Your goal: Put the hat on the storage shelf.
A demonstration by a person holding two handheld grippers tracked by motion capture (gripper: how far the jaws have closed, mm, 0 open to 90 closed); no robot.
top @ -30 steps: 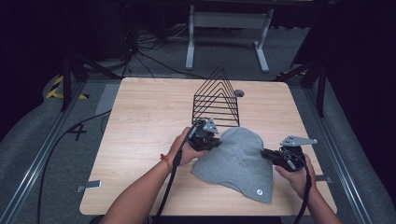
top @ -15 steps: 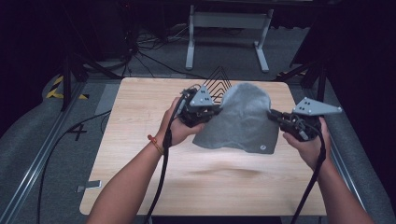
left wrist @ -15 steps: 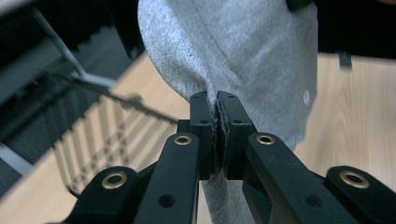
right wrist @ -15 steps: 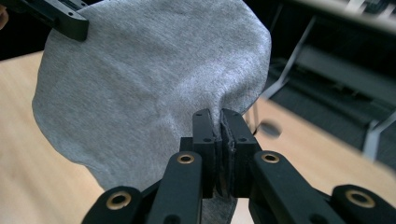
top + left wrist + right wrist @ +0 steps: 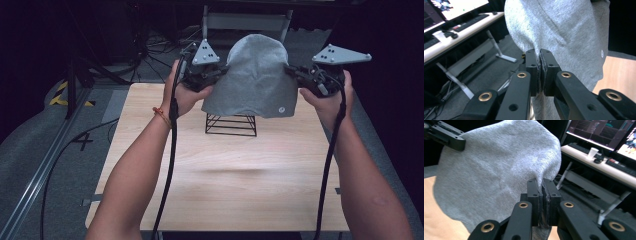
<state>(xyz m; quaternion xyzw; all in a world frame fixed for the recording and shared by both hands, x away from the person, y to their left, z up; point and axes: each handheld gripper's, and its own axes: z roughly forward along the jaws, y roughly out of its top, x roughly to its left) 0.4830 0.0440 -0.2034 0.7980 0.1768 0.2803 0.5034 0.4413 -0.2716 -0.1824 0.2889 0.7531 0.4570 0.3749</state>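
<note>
A grey knit beanie (image 5: 255,75) with a small white round tag hangs in the air between both hands, well above the wooden table (image 5: 230,170). My left gripper (image 5: 216,75) is shut on the beanie's left edge; the left gripper view shows the grey cloth (image 5: 564,32) pinched between the black jaws (image 5: 540,53). At the beanie's right edge my right gripper (image 5: 292,72) is shut too, its jaws (image 5: 542,182) clamping the fabric (image 5: 494,175). The other gripper's jaw shows at the top left of the right gripper view.
A black wire rack (image 5: 231,124) stands on the table below the beanie, mostly hidden behind it. Cables trail from both grippers over the forearms. Beyond the table are a white desk frame (image 5: 245,20), a desk with monitors and keyboards (image 5: 599,147), and floor cables.
Both grippers have risen from the table surface, lifting the beanie off the wood and up over the wire rack. The beanie now hangs spread between them.
</note>
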